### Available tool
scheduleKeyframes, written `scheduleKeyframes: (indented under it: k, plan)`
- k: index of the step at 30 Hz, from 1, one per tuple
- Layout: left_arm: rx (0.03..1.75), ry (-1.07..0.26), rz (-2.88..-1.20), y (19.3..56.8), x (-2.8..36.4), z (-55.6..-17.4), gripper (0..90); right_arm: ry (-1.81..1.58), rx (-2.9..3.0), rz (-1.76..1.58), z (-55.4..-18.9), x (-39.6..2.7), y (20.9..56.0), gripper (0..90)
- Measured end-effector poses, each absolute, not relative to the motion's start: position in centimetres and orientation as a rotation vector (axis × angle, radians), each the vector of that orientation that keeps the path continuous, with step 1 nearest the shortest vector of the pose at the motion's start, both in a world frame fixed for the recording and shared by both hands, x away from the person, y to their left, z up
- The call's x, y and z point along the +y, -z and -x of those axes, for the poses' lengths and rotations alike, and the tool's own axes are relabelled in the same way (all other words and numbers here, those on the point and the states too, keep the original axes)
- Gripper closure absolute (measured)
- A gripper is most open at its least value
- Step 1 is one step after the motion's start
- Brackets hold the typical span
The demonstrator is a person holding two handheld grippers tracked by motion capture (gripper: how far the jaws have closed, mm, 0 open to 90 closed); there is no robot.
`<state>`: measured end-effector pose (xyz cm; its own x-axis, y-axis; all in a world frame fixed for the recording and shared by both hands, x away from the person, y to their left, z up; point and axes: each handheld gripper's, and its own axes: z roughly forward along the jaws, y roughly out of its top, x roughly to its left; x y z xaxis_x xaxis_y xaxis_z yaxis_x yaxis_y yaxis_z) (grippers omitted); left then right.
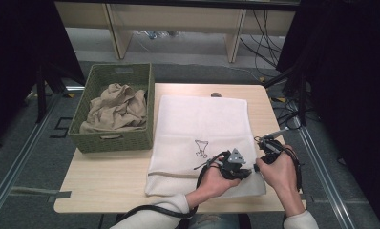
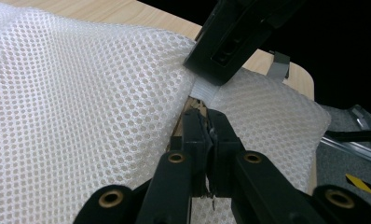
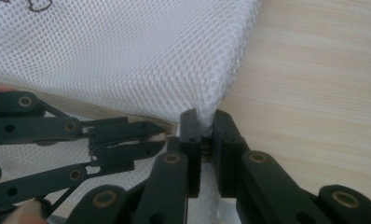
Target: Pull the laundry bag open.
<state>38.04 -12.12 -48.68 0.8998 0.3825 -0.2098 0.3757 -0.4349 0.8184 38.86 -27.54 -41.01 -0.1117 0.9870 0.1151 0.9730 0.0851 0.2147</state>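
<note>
Lying flat on the table (image 1: 107, 183) is a white mesh bag (image 1: 197, 129), w/ a small dark drawing on it. Both grippers are at its near right corner, just beside each other.

L gripper (image 1: 233, 168) is in the person's left hand (image 1: 212, 183). In the left gripper view its jaws are pinched tight together at the bag's edge, where the mesh (image 2: 81, 107) splits open a bit. A thin bit of stuff sits between the pads, but it is too small to tell if it is the bag.

R gripper (image 1: 269, 151) is in the right hand (image 1: 279, 171). In the right gripper view its jaws (image 3: 203, 140) are closed on the white edge of the bag (image 3: 127, 56), right at the corner. The mesh goes down between the pads. The L gripper (image 3: 162, 137) shows there too, its tips almost touching the R one.

A green basket (image 1: 114, 140) sits at the table's far left, well apart from the bag. A tan cloth (image 1: 116, 107) is bunched up inside it.
</note>
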Motion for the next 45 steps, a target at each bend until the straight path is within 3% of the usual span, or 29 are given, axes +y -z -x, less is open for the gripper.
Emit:
scheduleKeyframes:
  k: [14,21,45]
  plan:
    - [0.547,0.028,-2.083,48.5,-11.5,-38.2,86.5,-0.379,2.321,-2.006,-39.1,-27.8,41.6,84.9]
    - [0.608,0.109,-2.053,48.5,-11.4,-38.4,86.4,-0.324,2.337,-1.954,-39.0,-27.4,41.7,85.0]
    - [0.584,0.047,-2.095,48.0,-10.1,-37.9,86.4,-0.318,2.317,-1.972,-39.1,-27.6,42.0,85.1]
